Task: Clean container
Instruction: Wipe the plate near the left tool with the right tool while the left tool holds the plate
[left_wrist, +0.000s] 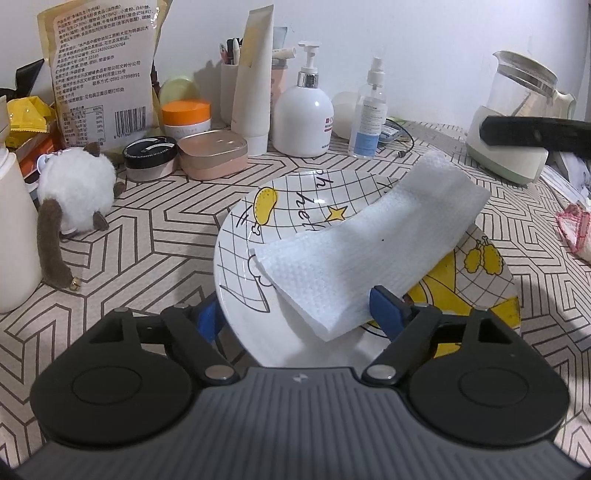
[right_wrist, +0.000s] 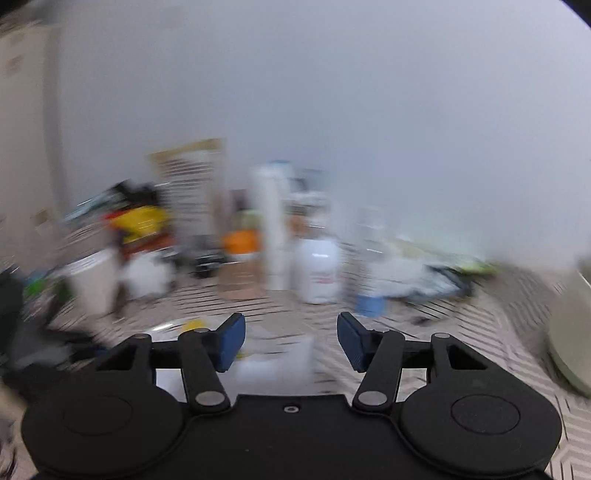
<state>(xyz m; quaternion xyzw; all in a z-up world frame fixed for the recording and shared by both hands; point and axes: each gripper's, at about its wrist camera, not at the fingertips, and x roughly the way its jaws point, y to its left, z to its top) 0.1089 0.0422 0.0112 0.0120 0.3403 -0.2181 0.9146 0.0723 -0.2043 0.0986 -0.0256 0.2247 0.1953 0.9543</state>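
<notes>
Straddling the plate's (left_wrist: 236, 254) near rim, left tool (left_wrist: 301, 314) has its jaws apart, pads off the plate, nothing gripped. Folded paper towel (left_wrist: 369, 243) lies across the plate toward 2 o'clock, near end between the jaws. Plate sits tilted on the patterned counter (left_wrist: 155, 221). Right tool (right_wrist: 291, 341) released, empty, its view blurred.

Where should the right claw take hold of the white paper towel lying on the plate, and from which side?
Probably at the far upper end of the paper towel, coming from the right. That end rises over the plate rim and looks free, so a claw could close on its thin edge. The near end hangs between the left claw fingers, so it is crowded.
</notes>
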